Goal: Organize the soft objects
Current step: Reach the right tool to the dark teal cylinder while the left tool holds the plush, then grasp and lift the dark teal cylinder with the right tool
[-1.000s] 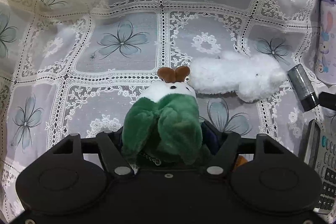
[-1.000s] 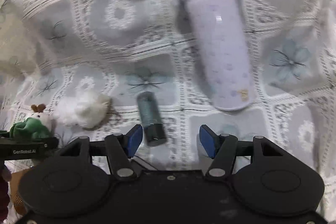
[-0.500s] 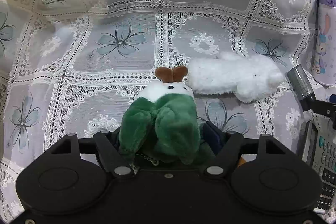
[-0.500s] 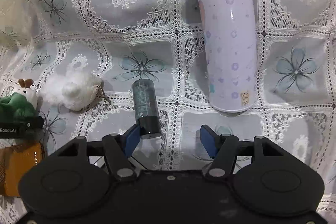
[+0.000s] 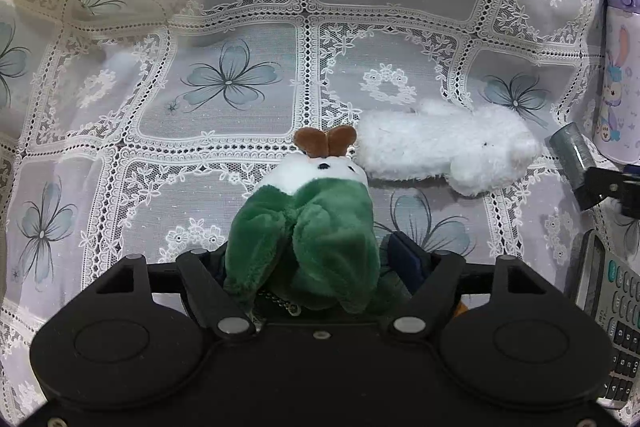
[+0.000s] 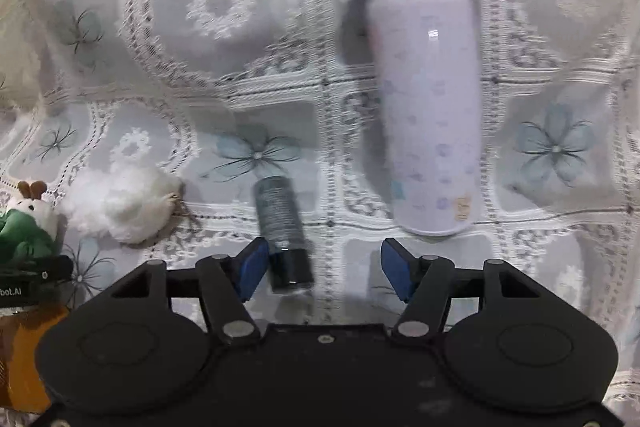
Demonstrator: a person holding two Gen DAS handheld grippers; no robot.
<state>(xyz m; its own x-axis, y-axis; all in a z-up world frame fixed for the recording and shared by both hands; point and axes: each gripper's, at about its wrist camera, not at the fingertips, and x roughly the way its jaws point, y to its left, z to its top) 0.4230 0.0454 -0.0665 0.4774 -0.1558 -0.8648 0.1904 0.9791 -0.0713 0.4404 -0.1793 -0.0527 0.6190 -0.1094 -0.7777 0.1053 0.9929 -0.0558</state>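
Note:
A green plush with a white head and brown ears (image 5: 308,227) lies on the lace cloth between the fingers of my left gripper (image 5: 308,257). Those jaws are opening, and the right pad (image 5: 404,255) stands a little clear of the plush. A white fluffy plush (image 5: 444,147) lies just to its right, close by its head. In the blurred right wrist view, the green plush (image 6: 24,231) and the white plush (image 6: 120,203) show at the far left. My right gripper (image 6: 322,263) is open, low over the cloth, holding nothing.
A dark cylinder (image 6: 282,227) lies with its near end just inside my right gripper's left pad. A tall purple-capped bottle (image 6: 428,107) lies beyond the right pad. A calculator (image 5: 612,319) sits at the right edge. An orange object (image 6: 24,355) shows at bottom left.
My left jaws have spread wider around the green plush, which stays in place. The right wrist view has shifted a little and is blurred again.

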